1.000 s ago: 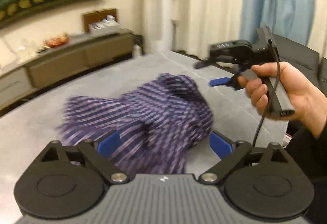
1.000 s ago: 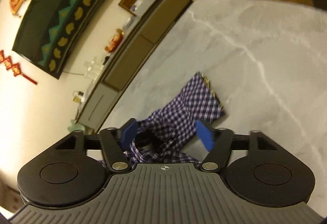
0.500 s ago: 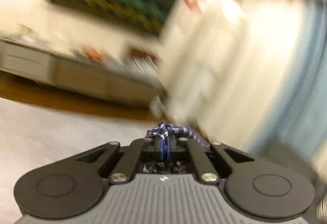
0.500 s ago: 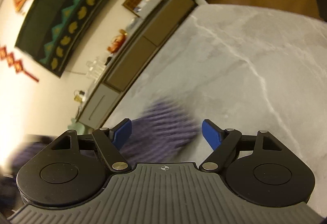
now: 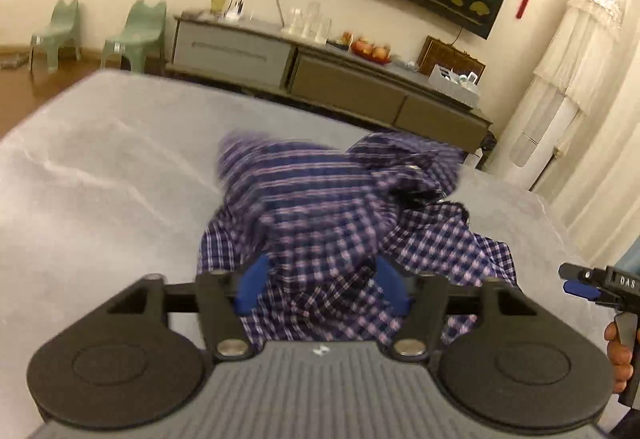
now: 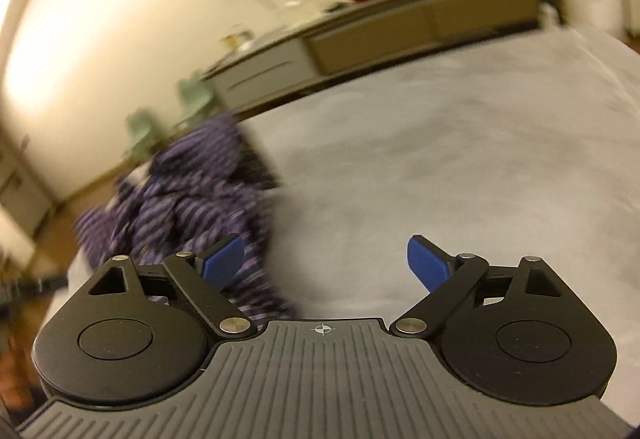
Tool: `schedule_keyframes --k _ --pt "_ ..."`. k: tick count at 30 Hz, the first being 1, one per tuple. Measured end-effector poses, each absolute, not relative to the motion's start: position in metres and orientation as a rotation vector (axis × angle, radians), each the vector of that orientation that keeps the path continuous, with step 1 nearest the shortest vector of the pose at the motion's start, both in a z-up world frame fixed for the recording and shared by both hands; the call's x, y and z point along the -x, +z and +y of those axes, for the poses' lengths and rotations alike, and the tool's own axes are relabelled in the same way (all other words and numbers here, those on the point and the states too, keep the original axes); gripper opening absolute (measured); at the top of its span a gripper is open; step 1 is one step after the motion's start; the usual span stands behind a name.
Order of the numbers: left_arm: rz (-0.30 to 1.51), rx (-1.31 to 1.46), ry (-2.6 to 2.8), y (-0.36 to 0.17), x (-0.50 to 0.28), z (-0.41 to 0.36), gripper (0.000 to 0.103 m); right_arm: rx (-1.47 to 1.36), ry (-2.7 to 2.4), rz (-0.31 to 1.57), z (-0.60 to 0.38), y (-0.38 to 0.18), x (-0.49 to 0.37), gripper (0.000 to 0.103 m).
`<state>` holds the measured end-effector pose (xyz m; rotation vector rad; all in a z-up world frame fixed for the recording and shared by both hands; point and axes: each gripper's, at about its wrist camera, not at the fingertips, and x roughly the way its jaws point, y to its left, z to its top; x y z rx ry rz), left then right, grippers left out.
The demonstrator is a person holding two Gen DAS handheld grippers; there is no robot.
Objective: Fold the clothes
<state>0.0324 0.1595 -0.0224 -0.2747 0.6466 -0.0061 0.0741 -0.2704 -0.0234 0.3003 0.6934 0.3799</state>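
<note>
Presently both jaws stand apart, the shirt (image 5: 344, 215) lying crumpled mid-bench (image 5: 100, 175); gripping a bunched layer instead of an edge would fold it crooked.

Home living room: sideboard (image 5: 328, 79), curtains (image 5: 576, 87).

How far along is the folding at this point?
Barely begun. Done: nothing; the shirt lies crumpled in a heap on the table, with no neat fold visible. In hand: nothing; the left gripper is open with its fingers either side of the cloth, and the right gripper is open over bare table beside it. Left: spreading the shirt flat and making every fold.
</note>
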Motion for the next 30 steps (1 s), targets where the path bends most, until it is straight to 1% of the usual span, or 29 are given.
schedule_keyframes --k 1,2,3,6,9,13,14,16,17,19,20,21,22,23,24,26,30 --pt "0.634 0.259 0.005 -0.019 -0.035 0.161 0.078 -0.268 0.396 0.664 -0.260 -0.022 -0.071 0.092" --pt "0.625 0.247 0.020 -0.015 -0.044 0.163 0.085 -0.233 0.413 0.631 -0.251 -0.020 -0.068 0.092" --pt "0.622 0.241 0.035 -0.008 -0.051 0.164 0.087 -0.198 0.428 0.599 -0.241 -0.017 -0.066 0.093" --pt "0.644 0.258 0.080 -0.011 -0.081 0.189 0.087 -0.100 0.470 0.524 -0.210 -0.004 -0.072 0.094" --pt "0.690 0.310 0.091 -0.027 -0.114 0.210 0.087 -0.033 0.470 0.511 -0.170 0.010 -0.095 0.094" --pt "0.670 0.371 0.115 -0.043 -0.112 0.236 0.087 0.112 0.556 0.497 -0.098 0.026 -0.104 0.094" --pt "0.666 0.380 0.115 -0.041 -0.109 0.242 0.086 0.141 0.635 0.501 -0.077 0.025 -0.097 0.094" --pt "0.620 0.386 0.093 -0.030 -0.104 0.251 0.086 0.216 0.778 0.506 -0.032 0.022 -0.084 0.098" --pt "0.593 0.387 0.080 -0.025 -0.101 0.256 0.086 0.303 0.803 0.498 -0.008 0.011 -0.080 0.099" --pt "0.562 0.380 0.086 -0.020 -0.099 0.264 0.086 0.484 0.832 0.478 0.040 -0.011 -0.073 0.095" --pt "0.553 0.362 0.085 -0.020 -0.100 0.267 0.086 0.595 0.775 0.467 0.060 -0.025 -0.078 0.081" --pt "0.554 0.333 0.089 -0.021 -0.102 0.269 0.086 0.691 0.722 0.471 0.074 -0.035 -0.085 0.044" --pt "0.564 0.303 0.098 -0.023 -0.106 0.269 0.085 0.727 0.708 0.486 0.075 -0.036 -0.090 0.027" --pt "0.577 0.290 0.098 -0.023 -0.108 0.269 0.082 0.763 0.693 0.501 0.077 -0.036 -0.095 0.014" --pt "0.592 0.286 0.093 -0.022 -0.111 0.268 0.077 0.799 0.678 0.515 0.078 -0.037 -0.101 0.009" --pt "0.580 0.320 0.051 -0.016 -0.106 0.265 0.076 0.812 0.646 0.540 0.052 -0.020 -0.092 0.004" --pt "0.555 0.361 -0.047 -0.012 -0.082 0.251 0.076 0.782 0.577 0.579 -0.034 0.034 -0.052 0.003"
